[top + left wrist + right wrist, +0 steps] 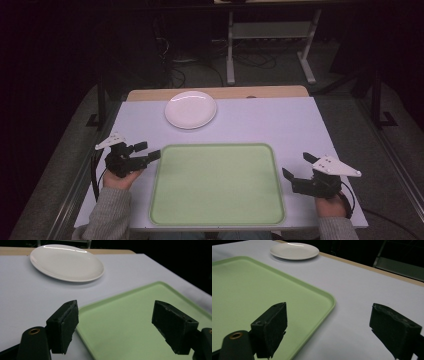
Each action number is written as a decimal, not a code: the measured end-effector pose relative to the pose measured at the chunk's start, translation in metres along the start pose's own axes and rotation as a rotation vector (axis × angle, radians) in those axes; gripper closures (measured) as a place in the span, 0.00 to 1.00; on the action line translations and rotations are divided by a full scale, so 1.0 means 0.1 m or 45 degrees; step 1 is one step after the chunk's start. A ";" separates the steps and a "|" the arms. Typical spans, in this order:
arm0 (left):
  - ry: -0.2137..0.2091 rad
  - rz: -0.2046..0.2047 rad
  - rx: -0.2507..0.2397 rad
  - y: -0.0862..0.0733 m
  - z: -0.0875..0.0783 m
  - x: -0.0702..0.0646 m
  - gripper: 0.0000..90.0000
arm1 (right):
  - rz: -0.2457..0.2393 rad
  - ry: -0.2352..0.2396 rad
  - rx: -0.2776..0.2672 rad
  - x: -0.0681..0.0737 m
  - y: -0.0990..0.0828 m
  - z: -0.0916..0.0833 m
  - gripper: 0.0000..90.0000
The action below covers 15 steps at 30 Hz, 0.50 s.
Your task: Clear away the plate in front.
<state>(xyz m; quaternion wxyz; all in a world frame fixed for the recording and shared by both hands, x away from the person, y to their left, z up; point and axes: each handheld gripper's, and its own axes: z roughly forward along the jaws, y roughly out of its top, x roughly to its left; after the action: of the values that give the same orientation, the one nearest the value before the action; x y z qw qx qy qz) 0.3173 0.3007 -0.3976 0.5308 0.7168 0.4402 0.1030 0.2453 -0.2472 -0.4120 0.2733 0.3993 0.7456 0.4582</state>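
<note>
A pale green tray (217,184) lies empty at the front middle of the white table. Behind it, a round white plate (190,109) sits bare near the far edge. My left gripper (148,151) hovers at the tray's left rim, jaws open and holding nothing; in the left gripper view the tray's corner (140,322) lies between the jaws and the plate (66,263) beyond. My right gripper (296,165) stands open just right of the tray's right rim, also holding nothing. In the right gripper view the tray's edge (329,300) runs past the left jaw, with the plate (294,250) far off.
The white table top (280,120) has bare room behind and to the right of the tray. A wooden strip (260,92) runs along its far edge. Beyond stands a metal frame (272,45) with cables on the dark floor.
</note>
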 end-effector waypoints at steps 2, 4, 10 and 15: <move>-0.002 -0.013 -0.007 0.05 0.03 0.03 0.24 | 0.002 -0.002 -0.003 -0.01 0.00 0.00 0.15; -0.015 -0.046 0.007 0.12 0.08 0.07 0.25 | 0.005 0.000 -0.007 -0.01 0.00 -0.01 0.15; -0.010 -0.053 0.013 0.26 0.18 0.09 0.27 | 0.006 0.005 -0.015 0.00 0.00 -0.01 0.15; 0.002 -0.075 0.038 0.37 0.31 0.12 0.26 | 0.010 0.011 -0.021 0.00 0.01 -0.02 0.15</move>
<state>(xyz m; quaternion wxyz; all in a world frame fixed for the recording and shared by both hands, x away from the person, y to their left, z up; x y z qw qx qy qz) 0.3628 0.2873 -0.3827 0.5227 0.7113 0.4629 0.0814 0.2444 -0.2482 -0.4108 0.2717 0.3978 0.7414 0.4672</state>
